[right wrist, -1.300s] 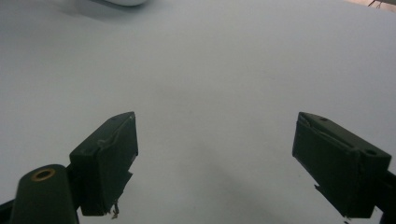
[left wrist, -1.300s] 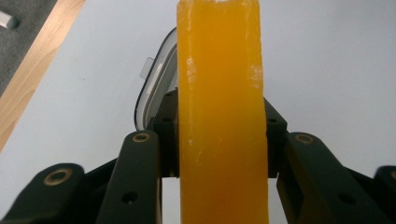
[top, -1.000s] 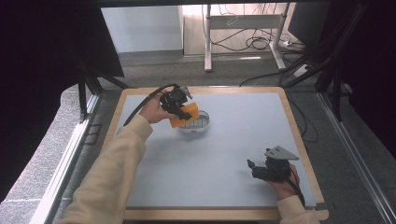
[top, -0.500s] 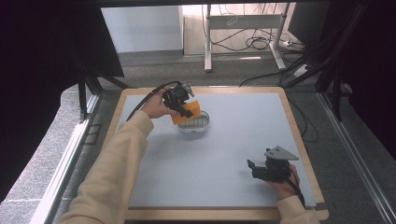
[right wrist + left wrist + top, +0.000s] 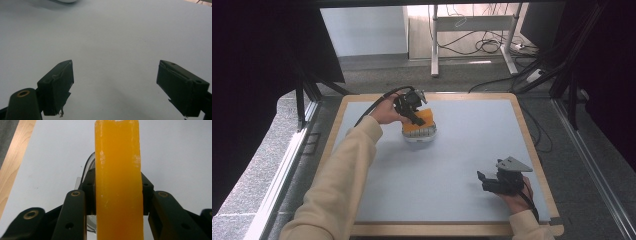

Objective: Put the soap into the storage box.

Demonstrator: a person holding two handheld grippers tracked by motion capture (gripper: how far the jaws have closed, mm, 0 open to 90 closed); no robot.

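Two tools are in play. The left tool [image 5: 418,120] is clamped on an orange sponge-like block [image 5: 118,182], its pads pressing both narrow sides, and holds it over a white bowl-like dish [image 5: 419,136] directly beneath; whether block and dish touch, I cannot tell. The right tool [image 5: 486,181] rests well away, near the counter's [image 5: 452,170] close right corner, jaws wide apart on nothing. My guess at the risk: the soft block could squeeze out or tilt in so narrow a grip, or a sideways push could tip the light dish. Nothing else stands nearby to block the way.
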